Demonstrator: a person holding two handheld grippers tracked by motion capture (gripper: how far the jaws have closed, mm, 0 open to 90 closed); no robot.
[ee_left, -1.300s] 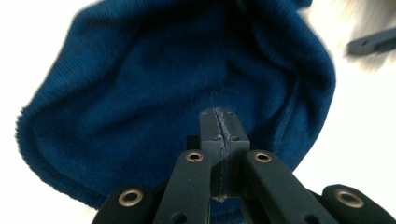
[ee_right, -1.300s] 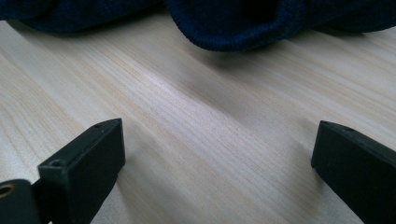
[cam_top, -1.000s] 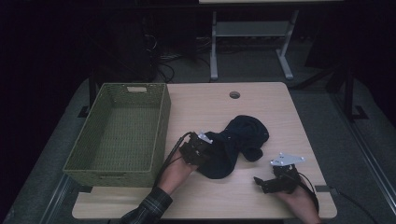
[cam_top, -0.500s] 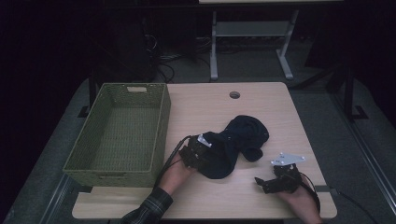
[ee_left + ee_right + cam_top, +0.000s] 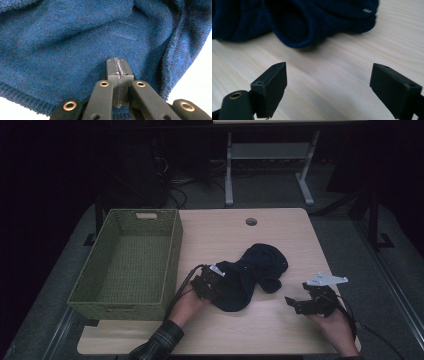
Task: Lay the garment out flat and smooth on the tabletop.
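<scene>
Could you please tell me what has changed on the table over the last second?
The right gripper lifted slightly off the table, and its jaws have just been closing a little, with nothing between them. The left gripper stayed shut on the dark blue garment, which kept its place, as did the green basket.

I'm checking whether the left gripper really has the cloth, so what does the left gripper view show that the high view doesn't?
The left gripper view alone shows the left gripper with its jaws pressed together on a fold of the dark blue knit garment, fabric pinched along their seam. The high view alone shows the green woven basket at the table's left side, the wooden table and the right gripper, open and apart from the garment. Both show that garment and the left gripper on it.
</scene>
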